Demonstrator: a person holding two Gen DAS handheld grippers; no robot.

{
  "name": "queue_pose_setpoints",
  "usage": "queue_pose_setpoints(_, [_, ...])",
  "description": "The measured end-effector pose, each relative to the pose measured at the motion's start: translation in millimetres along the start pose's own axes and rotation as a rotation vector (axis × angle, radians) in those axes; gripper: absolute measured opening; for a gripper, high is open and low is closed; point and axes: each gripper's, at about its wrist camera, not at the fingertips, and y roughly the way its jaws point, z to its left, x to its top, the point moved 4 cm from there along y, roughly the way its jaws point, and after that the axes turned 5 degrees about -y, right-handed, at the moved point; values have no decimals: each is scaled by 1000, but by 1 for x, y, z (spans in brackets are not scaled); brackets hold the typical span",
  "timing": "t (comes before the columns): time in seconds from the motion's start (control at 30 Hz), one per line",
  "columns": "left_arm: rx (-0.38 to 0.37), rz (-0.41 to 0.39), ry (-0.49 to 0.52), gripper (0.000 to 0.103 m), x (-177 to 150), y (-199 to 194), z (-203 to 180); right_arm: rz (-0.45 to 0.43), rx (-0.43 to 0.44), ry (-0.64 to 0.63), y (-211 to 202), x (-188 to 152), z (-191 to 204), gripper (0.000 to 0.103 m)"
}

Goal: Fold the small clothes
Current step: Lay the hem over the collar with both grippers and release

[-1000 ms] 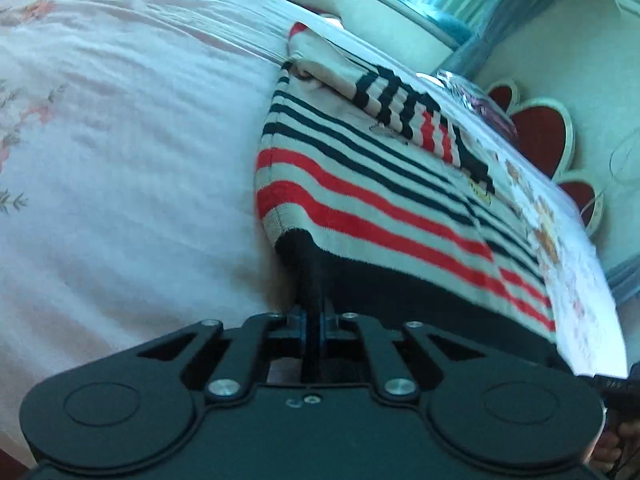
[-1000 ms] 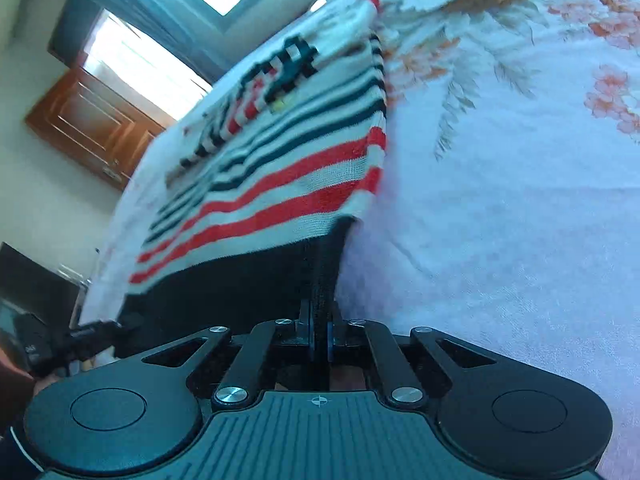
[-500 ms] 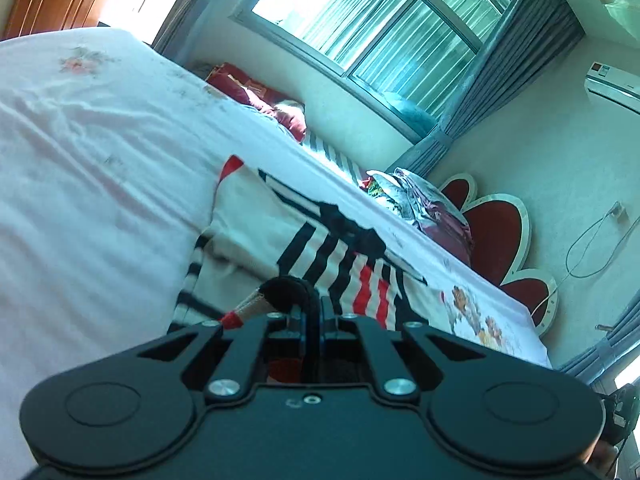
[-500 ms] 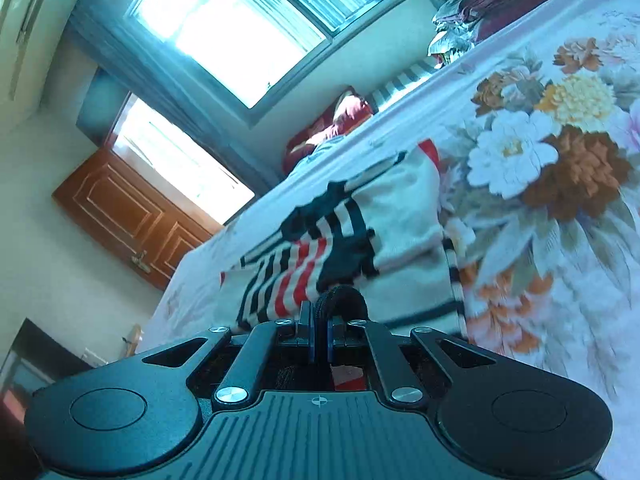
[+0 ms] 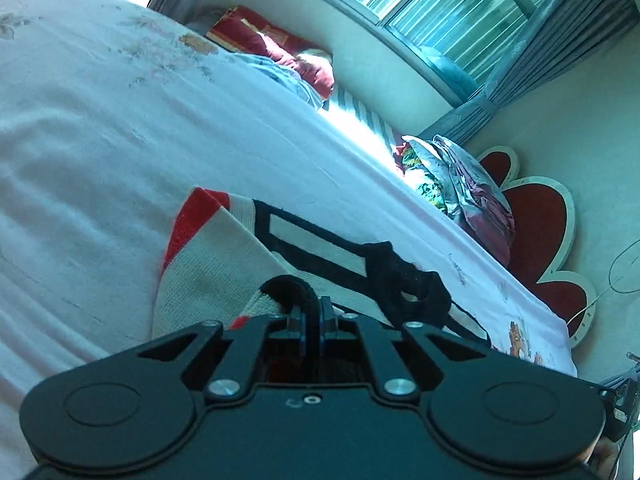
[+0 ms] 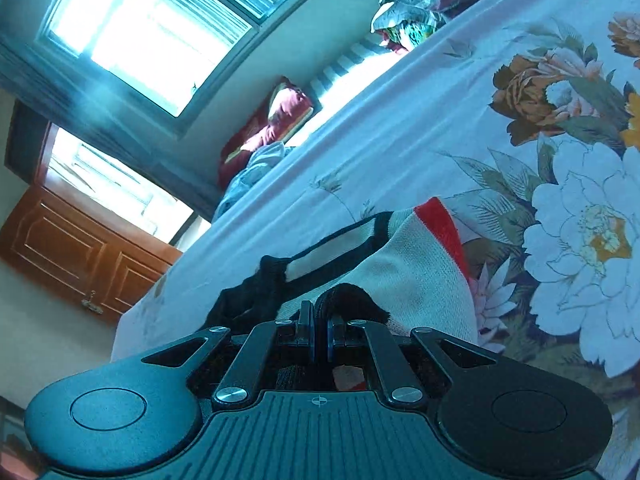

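A small striped knit sweater (image 5: 224, 256), cream with red and black bands, lies on the bed. It also shows in the right wrist view (image 6: 416, 268). My left gripper (image 5: 313, 312) is shut on the sweater's black hem, which bulges up between the fingers. My right gripper (image 6: 320, 320) is shut on the black hem at the other corner. Both grippers hold the hem low over the sweater's upper part, near its black neckline (image 5: 404, 284). The striped lower body is hidden under the grippers.
The bed has a white floral sheet (image 5: 120, 128), with big flowers on the right side (image 6: 580, 216). Red pillows (image 5: 276, 52) and a heap of clothes (image 5: 460, 184) lie at the far edge. A red scalloped headboard (image 5: 536, 232), a window and a wooden door (image 6: 72, 248) stand beyond.
Both grippers have carried the black hem forward over the sweater toward its neckline. The striped body, spread out a second ago, is now folded under and out of sight.
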Motion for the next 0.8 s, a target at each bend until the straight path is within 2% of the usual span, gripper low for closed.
queue_pose_setpoints(0.13, [-12, 31, 9, 4, 5, 17, 6, 32, -11, 23, 22, 6, -12, 5])
queue_pose_setpoints(0.2, [-43, 28, 6, 6, 8, 20, 7, 42, -7, 26, 29, 10, -16, 5])
queue_pose_setpoints(0.27, [-63, -2, -18, 19, 14, 21, 9, 24, -9, 12, 31, 14, -17, 6])
queue_pose_setpoints(0.3, [-88, -28, -43, 33, 18, 19, 11, 13, -6, 8, 32, 17, -17, 14])
queue_pose_setpoints(0.33, [-98, -66, -63, 58, 22, 15, 11, -9, -12, 5, 31, 20, -16, 24])
queue_pose_setpoints(0.37, [-88, -104, -60, 69, 25, 11, 11, -55, -32, -8, 26, 23, -15, 57])
queue_pose_setpoints(0.4, [-82, -135, -42, 75, 28, 7, 9, -110, -52, -26, 19, 26, -12, 81])
queue_pose_setpoints(0.47, [-93, -125, 10, 70, 35, 6, 2, -152, -53, -44, 10, 30, -12, 82])
queue_pose_setpoints(0.53, [-48, -99, 109, 58, 36, 11, -7, -137, -63, -87, 9, 32, -10, 82])
queue_pose_setpoints(0.6, [5, -62, 209, 50, 34, 19, -16, -112, -73, -145, 14, 32, -4, 65])
queue_pose_setpoints(0.67, [69, -19, 306, 46, 29, 32, -24, -77, -89, -196, 23, 28, 1, 57])
queue_pose_setpoints(0.8, [179, 51, 483, 37, 17, 56, -34, -7, -149, -357, 46, 14, 16, 56])
